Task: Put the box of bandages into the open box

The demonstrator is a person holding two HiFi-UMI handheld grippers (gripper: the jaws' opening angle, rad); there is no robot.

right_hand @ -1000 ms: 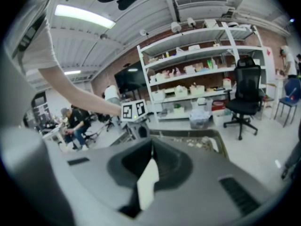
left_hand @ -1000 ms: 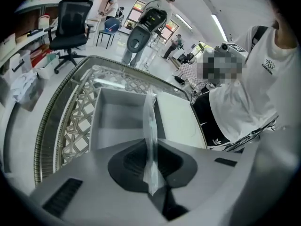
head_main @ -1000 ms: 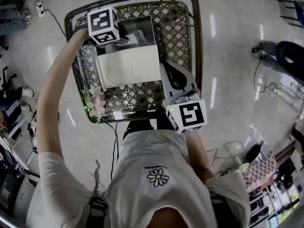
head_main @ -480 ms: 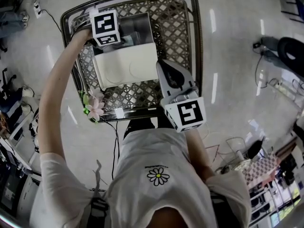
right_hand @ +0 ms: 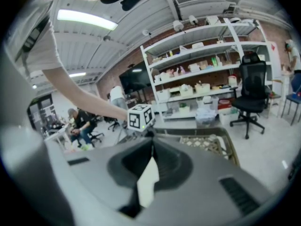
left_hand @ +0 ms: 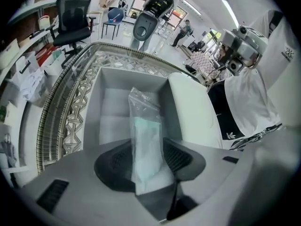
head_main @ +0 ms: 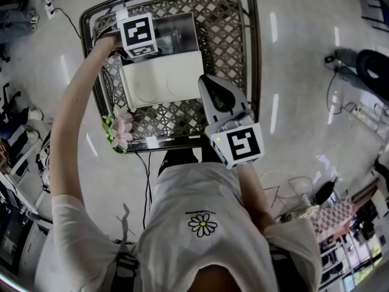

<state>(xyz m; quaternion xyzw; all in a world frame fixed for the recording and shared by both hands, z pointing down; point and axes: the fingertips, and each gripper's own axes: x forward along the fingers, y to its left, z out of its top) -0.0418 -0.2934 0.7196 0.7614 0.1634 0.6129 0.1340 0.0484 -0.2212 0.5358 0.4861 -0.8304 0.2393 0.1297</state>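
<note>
Over the box [left_hand: 110,114], left hand-held gripper [left_hand: 146,149] just opened round bandages [left_hand: 145,121].

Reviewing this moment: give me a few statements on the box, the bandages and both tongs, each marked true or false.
1. The white box sits on the lattice table with its lid open. True.
2. The left tongs are empty. False: the bagged bandages stand between the jaws, which have just been opening.
3. The bagged bandages are over the white box's open inside. True.
4. The right tongs hang over the floor. False: they are shut at the lid's right edge, over the table.
5. A pink flower lies in the white box. False: it sits at the table's left edge.
</note>
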